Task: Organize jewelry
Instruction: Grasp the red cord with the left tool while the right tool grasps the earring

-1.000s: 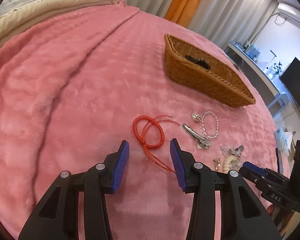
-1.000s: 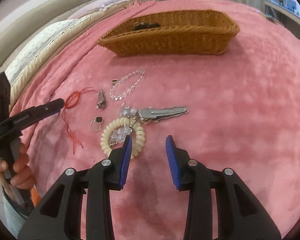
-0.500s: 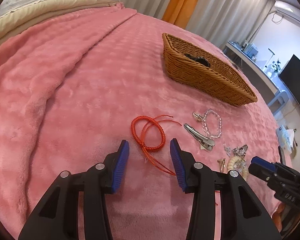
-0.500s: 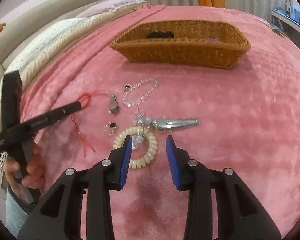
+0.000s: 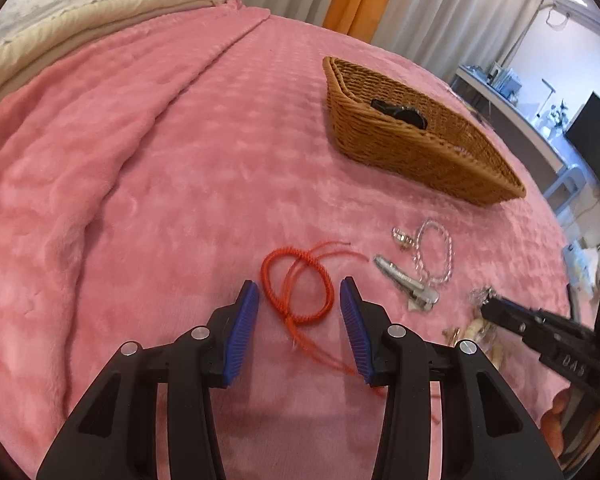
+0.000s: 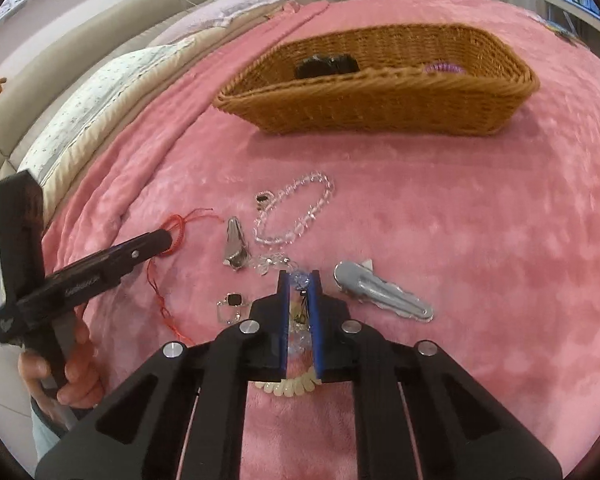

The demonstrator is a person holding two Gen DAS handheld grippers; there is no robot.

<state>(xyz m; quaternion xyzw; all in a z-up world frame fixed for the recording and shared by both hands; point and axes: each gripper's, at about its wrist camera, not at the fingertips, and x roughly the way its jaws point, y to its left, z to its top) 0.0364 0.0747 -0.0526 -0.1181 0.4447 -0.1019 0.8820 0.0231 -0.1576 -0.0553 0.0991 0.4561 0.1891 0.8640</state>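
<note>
My left gripper (image 5: 299, 312) stood with its blue pads apart, low over the pink blanket (image 5: 148, 184). The red cord bracelet (image 5: 296, 288) lay directly ahead between the two pads, its doubled loop just forward of the tips and its loose tails running back under the right-hand pad. The loop's longer span ran roughly across the gap, so I judged a short forward and downward move would bring the cord inside the pads.

My right gripper (image 6: 299, 300) had its pads drawn close together over a clear crystal piece (image 6: 300, 280); a cream coil hair tie (image 6: 288, 388) showed beneath the gripper body. I could not tell whether the pads bore on the crystal piece, the coil, or both.

The wicker basket (image 6: 380, 108) sat well beyond both grippers, its long axis crosswise in the right wrist view, with a black item (image 6: 326, 65) and a purple coil (image 6: 444, 68) already inside. The right gripper was the nearer to it. A clear bead bracelet (image 6: 296, 216), a small silver clip (image 6: 236, 246), a grey hair clip (image 6: 380, 294) and a ring (image 6: 230, 306) remained on the blanket between gripper and basket.
</note>
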